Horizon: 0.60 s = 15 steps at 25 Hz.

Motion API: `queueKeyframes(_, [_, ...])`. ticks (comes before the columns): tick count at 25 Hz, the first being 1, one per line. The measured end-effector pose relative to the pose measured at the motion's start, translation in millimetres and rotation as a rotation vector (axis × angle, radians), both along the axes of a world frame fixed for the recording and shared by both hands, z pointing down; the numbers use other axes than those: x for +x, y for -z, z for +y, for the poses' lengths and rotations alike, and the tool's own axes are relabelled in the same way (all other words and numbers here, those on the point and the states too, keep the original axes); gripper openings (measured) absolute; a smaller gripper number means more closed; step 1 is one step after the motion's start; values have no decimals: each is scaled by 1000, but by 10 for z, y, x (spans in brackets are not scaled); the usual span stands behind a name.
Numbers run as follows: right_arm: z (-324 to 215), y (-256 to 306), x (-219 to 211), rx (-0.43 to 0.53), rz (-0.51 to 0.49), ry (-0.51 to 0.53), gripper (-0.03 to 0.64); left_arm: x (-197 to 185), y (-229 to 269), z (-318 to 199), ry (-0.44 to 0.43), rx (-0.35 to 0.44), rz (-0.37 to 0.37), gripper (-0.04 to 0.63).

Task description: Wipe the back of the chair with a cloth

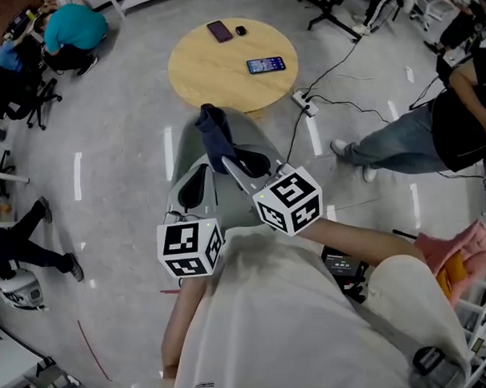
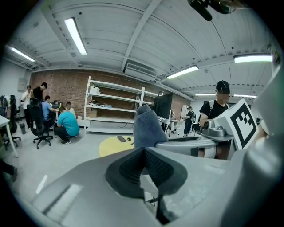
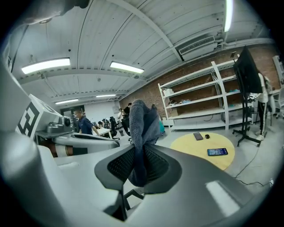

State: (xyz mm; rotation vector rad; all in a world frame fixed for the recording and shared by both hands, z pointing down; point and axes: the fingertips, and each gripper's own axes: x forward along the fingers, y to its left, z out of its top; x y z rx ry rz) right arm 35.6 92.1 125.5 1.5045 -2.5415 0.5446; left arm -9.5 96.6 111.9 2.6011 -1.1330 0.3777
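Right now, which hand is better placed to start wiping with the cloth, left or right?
Right. The right tool is clamped on the blue-grey cloth, which stands up from its jaws. The left tool is shut on nothing, so it would first need the cloth.

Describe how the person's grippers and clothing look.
Left gripper and right gripper: light grey shells, black ribbed pads, each carrying a white cube with black square markers. The person wears a cream short-sleeved shirt.
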Motion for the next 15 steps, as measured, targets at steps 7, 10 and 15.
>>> queueKeyframes(7, [71,25,-64,1,1,8,71,-37,28,29,15,0,2,0])
queueKeyframes(10, [98,3,-71,-4,-3,15,69,-43,22,34,21,6,3,0])
queueKeyframes(15, [128,-28,-106,5,22,29,69,-40,4,51,27,9,8,0])
